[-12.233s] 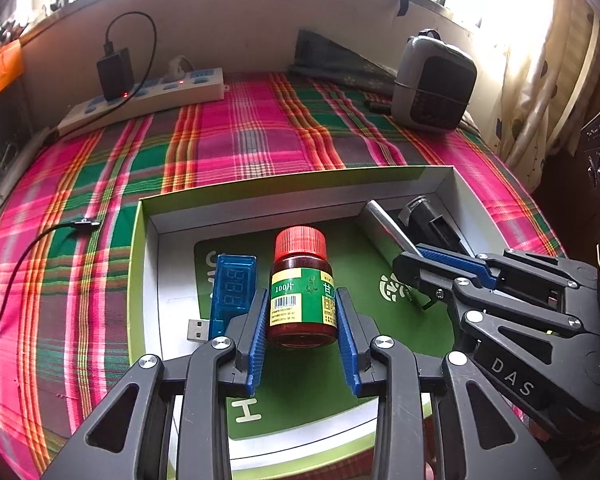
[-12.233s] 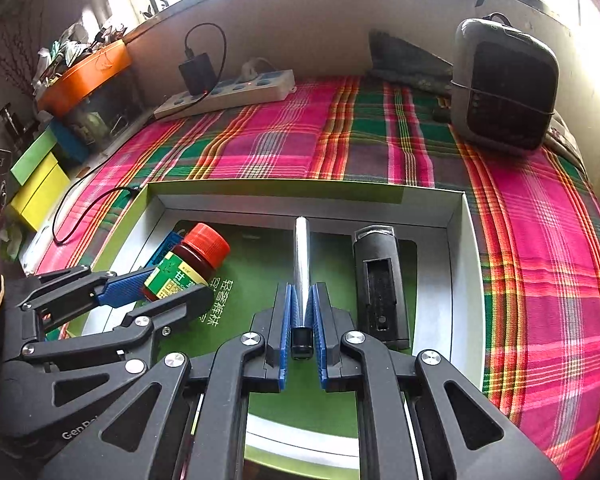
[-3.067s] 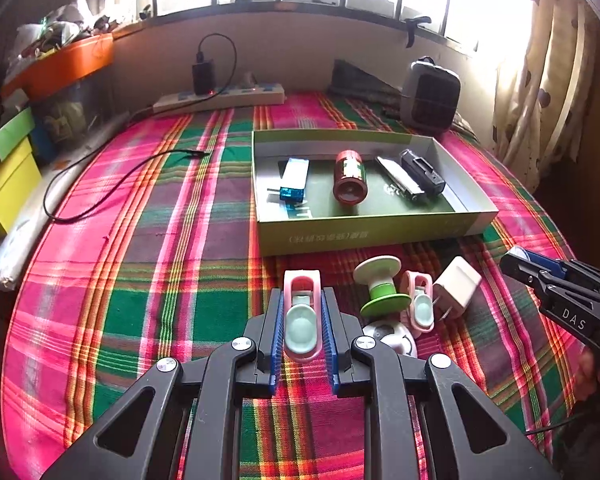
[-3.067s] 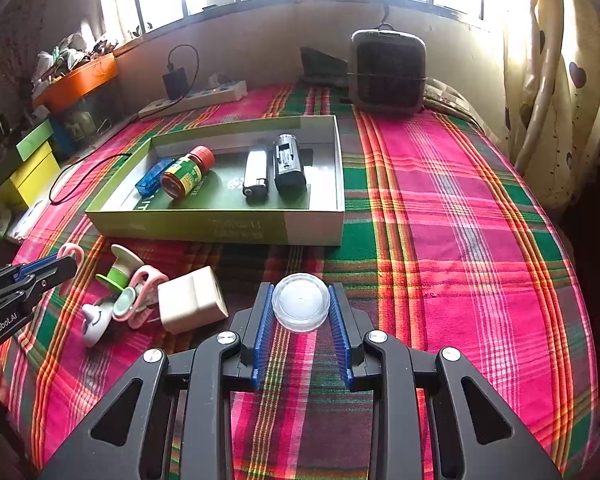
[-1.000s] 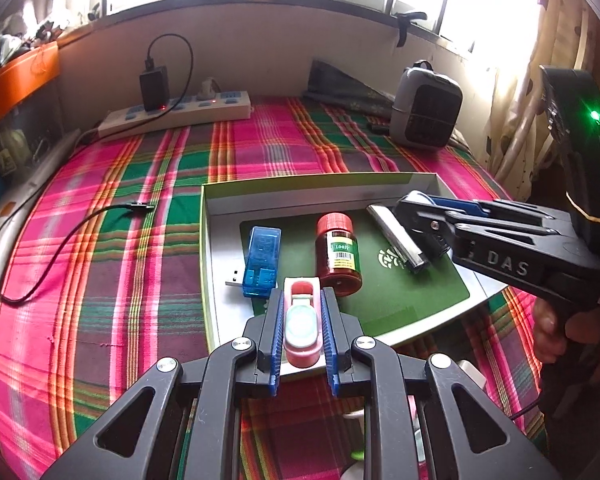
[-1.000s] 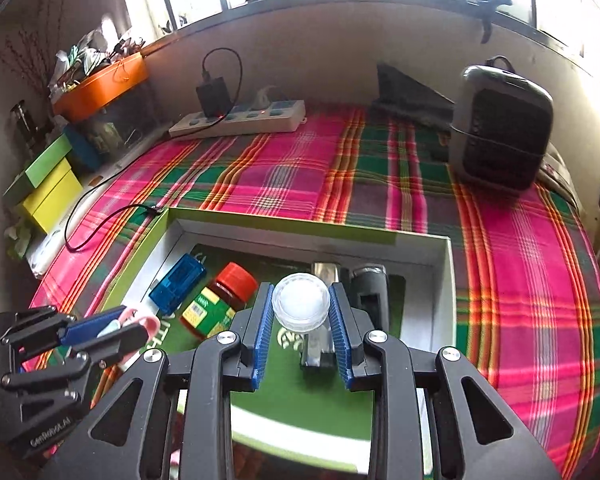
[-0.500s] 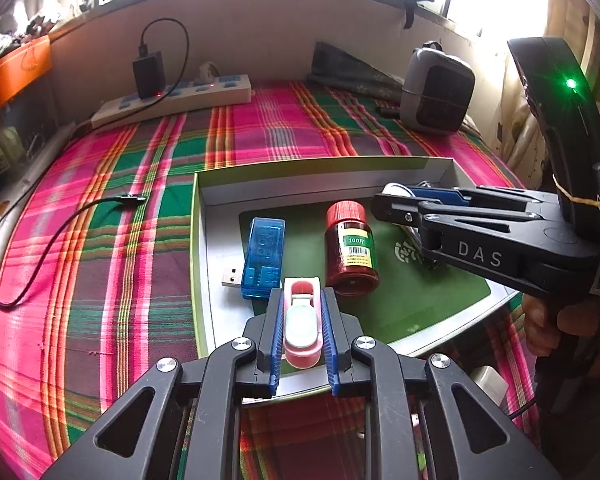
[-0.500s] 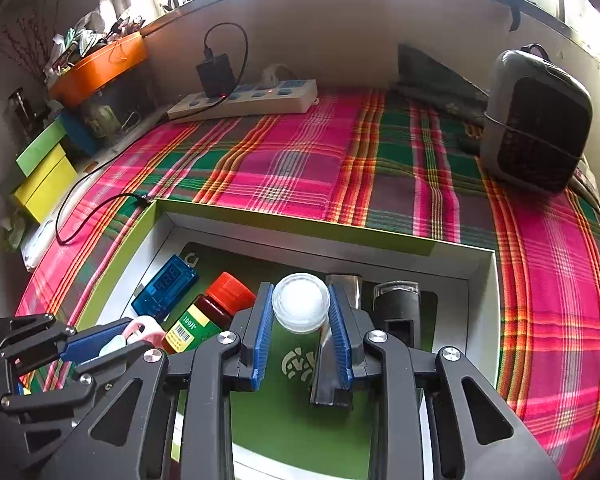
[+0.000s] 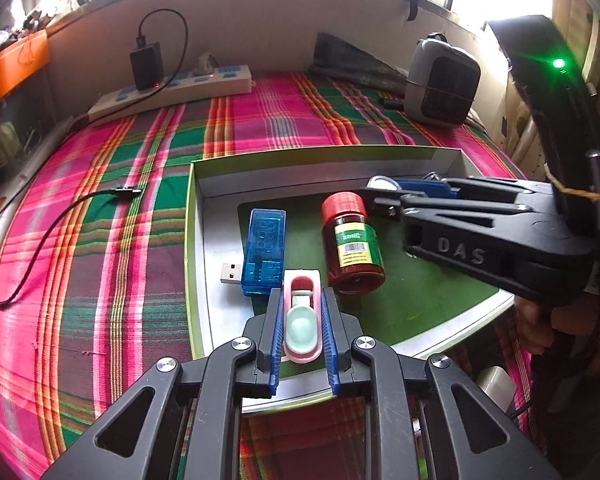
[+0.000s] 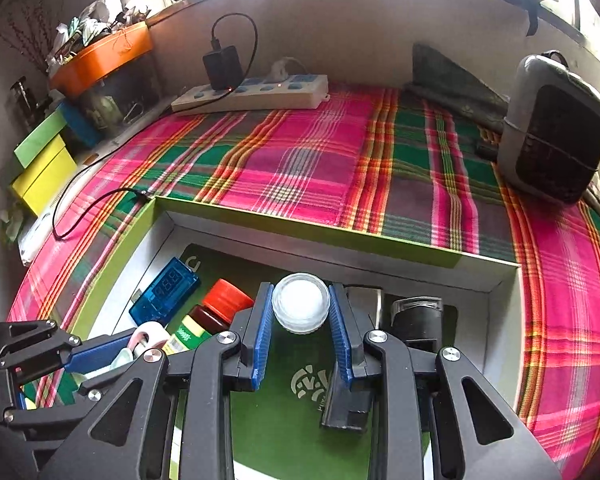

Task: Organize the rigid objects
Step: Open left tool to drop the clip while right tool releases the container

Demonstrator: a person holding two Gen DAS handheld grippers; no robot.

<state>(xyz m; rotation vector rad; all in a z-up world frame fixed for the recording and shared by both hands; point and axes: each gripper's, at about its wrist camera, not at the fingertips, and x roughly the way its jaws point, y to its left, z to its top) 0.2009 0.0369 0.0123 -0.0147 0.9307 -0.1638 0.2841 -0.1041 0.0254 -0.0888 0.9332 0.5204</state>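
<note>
The left gripper pinches a pink clip with a pale green centre, its blue pads pressed on the clip's long sides. The clip hangs over the near edge of the green-rimmed box, pointing into it. Just beyond its tip lie a translucent blue USB meter, its metal plug sticking out toward the box's left wall, and a dark red bottle with a red cap and a green and yellow label, on its side with the cap pointing away. The two lie side by side on the box's green insert, and the clip's tip points at the narrow gap between them.

The right gripper is clamped on a small round clear jar with a white top, pads on its opposite sides, held above the middle of the box. Beneath and beyond it lie a silver bar and a black rectangular device, partly hidden by the gripper's right finger. In the left wrist view the right gripper reaches across the box's right half and covers those two items.

Around the box spreads a pink and green plaid cloth, with a white power strip, a black charger, a loose black cable and a grey heater.
</note>
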